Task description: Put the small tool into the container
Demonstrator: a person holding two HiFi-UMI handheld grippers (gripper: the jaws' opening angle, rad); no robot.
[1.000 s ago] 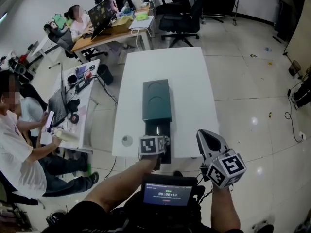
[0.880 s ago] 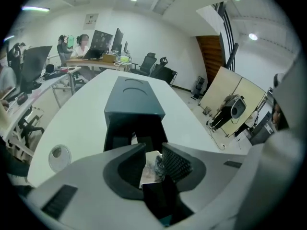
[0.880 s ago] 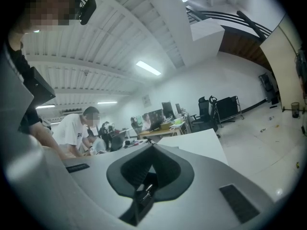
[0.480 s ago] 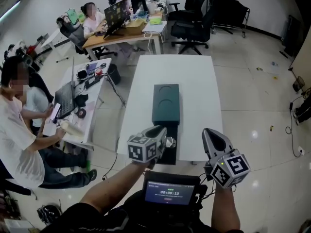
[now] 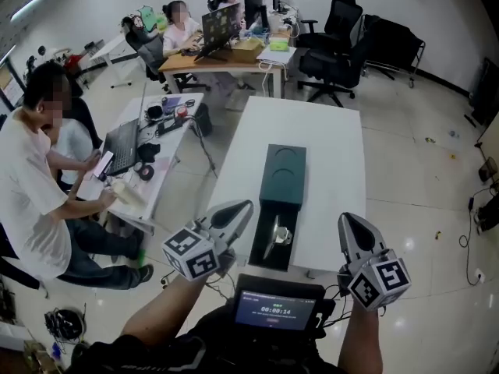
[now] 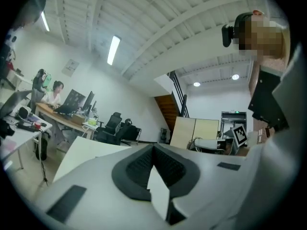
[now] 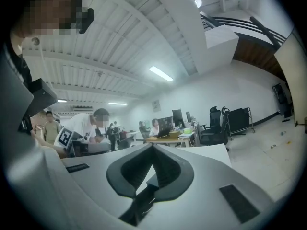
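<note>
A dark green long container lies on the white table. Its near end is an open black compartment, and a small shiny metal tool lies in it. My left gripper hovers left of that open end, raised above the table. Its jaws have just closed and are shut with nothing between them, as the left gripper view also shows. My right gripper hangs to the right of the compartment, its tips together and empty.
To the left stands a cluttered white desk with a seated person at it. At the back are a wooden desk, another person and black office chairs. A timer screen sits below, at my chest.
My left gripper has lifted out of the container's open end, swung left and closed. The tool stays in the compartment. The right gripper rose slightly.
</note>
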